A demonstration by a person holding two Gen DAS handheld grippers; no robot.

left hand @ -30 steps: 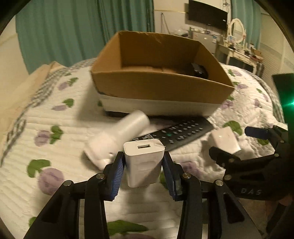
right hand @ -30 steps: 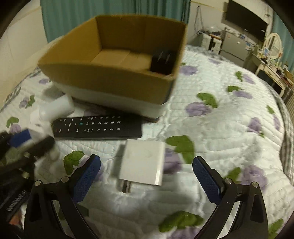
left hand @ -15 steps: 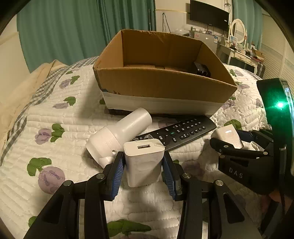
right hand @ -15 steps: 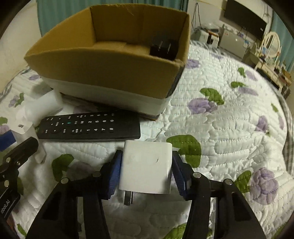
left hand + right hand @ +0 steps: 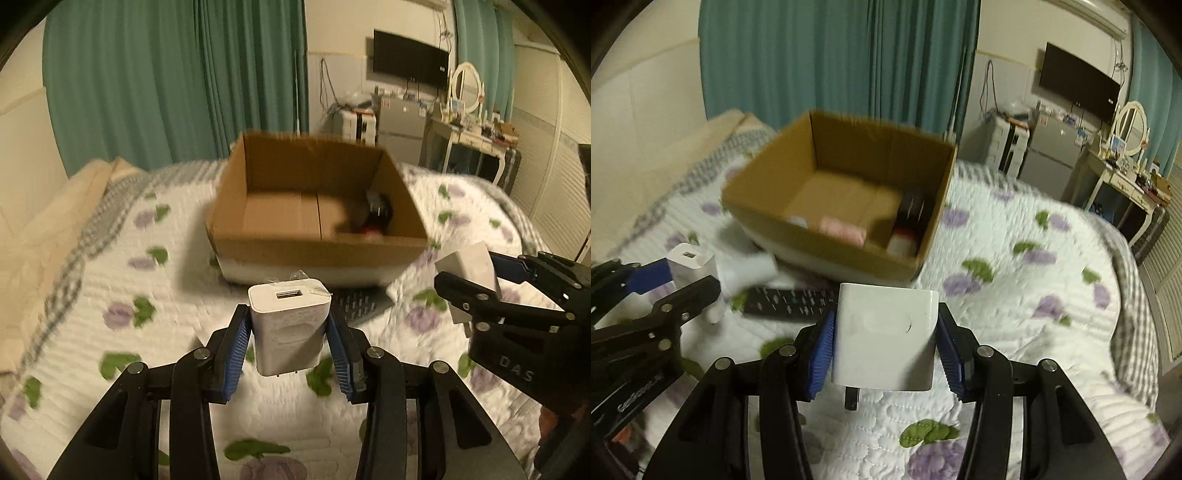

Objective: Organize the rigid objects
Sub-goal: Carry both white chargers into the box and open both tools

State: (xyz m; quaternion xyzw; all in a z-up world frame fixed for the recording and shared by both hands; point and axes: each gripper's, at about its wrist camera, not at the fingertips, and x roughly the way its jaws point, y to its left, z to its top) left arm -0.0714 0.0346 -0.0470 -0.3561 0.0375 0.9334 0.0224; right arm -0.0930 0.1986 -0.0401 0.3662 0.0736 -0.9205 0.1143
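My left gripper (image 5: 286, 313) is shut on a white USB charger (image 5: 291, 332), port facing up, held above the flowered quilt. My right gripper (image 5: 885, 314) is shut on a larger white plug adapter (image 5: 886, 343), whose prongs point down toward the camera. Each gripper shows in the other's view: the right gripper (image 5: 469, 271) with its adapter (image 5: 471, 260) at the right, the left gripper (image 5: 689, 278) with its charger (image 5: 690, 258) at the left. Ahead stands an open cardboard box (image 5: 314, 254) holding a black object (image 5: 914, 206), a pink item (image 5: 842, 229) and a small white item.
A black remote (image 5: 790, 301) and a white cylindrical object (image 5: 750, 269) lie on the quilt (image 5: 1015, 295) in front of the box. Teal curtains hang behind the bed. A fridge, a dresser with a mirror and a wall TV stand at the back right.
The right gripper went from wide open around the adapter to shut on it. Both grippers then rose from the quilt with their white blocks, so the box interior shows more.
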